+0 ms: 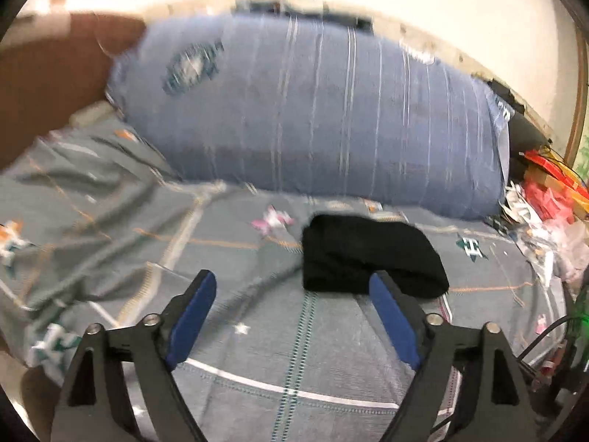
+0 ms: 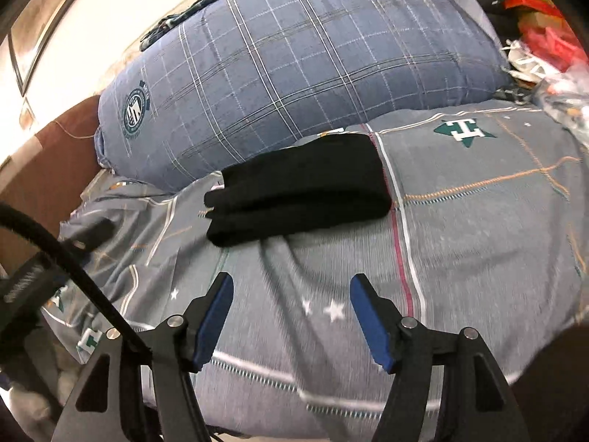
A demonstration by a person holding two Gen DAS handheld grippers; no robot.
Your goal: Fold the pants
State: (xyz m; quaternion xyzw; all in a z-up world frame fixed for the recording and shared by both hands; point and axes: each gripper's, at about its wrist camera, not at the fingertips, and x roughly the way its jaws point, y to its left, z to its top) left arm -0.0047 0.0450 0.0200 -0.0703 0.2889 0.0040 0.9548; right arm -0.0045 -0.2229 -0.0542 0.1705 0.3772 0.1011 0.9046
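Black pants (image 1: 368, 254) lie folded into a compact stack on the grey patterned bedsheet (image 1: 257, 331). My left gripper (image 1: 292, 283) is open with nothing between its blue pads; its right fingertip overlaps the near edge of the pants in the picture. In the right wrist view the same folded pants (image 2: 302, 188) rest farther up the sheet (image 2: 478, 239), in front of the pillow. My right gripper (image 2: 291, 287) hangs open over bare sheet, short of the pants, holding nothing.
A large blue checked pillow (image 1: 313, 110) (image 2: 294, 55) lies behind the pants. Brown headboard (image 1: 48, 73) at the left. Red and white clutter (image 1: 545, 191) (image 2: 545, 37) piles up at the right bedside. A black cable (image 2: 73, 265) crosses the right wrist view's lower left.
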